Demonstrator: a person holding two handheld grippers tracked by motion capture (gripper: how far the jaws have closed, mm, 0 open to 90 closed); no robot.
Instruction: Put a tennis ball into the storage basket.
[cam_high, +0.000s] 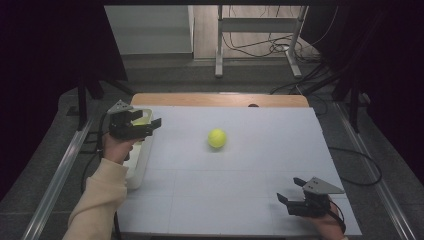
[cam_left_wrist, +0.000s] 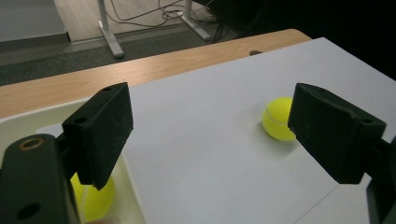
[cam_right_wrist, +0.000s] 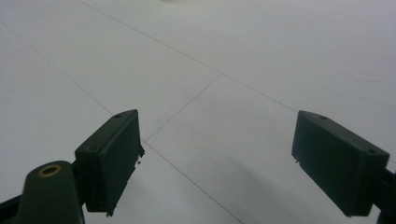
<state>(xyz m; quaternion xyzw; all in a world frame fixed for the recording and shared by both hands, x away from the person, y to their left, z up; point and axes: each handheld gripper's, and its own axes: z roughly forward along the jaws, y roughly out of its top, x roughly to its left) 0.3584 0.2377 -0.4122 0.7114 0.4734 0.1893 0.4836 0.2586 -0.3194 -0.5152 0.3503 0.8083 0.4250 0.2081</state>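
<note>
At the left of the high view, the left gripper (cam_high: 150, 121) is hovering over the near end of a white tray (cam_high: 136, 175) that is sitting at the left edge of the white table (cam_high: 240, 190). Its jaws are standing apart with nothing between them. In the left gripper view, a tennis ball (cam_left_wrist: 95, 198) is lying in the tray at the bottom left of the frame, under the left jaw. A second ball (cam_high: 217, 138) is resting on the bare table near the centre of the high view, well apart from both grippers; in the left gripper view it is showing just beside the right jaw, farther off.

At the lower right of the high view, the right gripper (cam_high: 288, 192) is sitting low, possibly touching the table, though that is hard to tell. Its jaws are wide apart and empty, pointing across the bare white surface.
</note>
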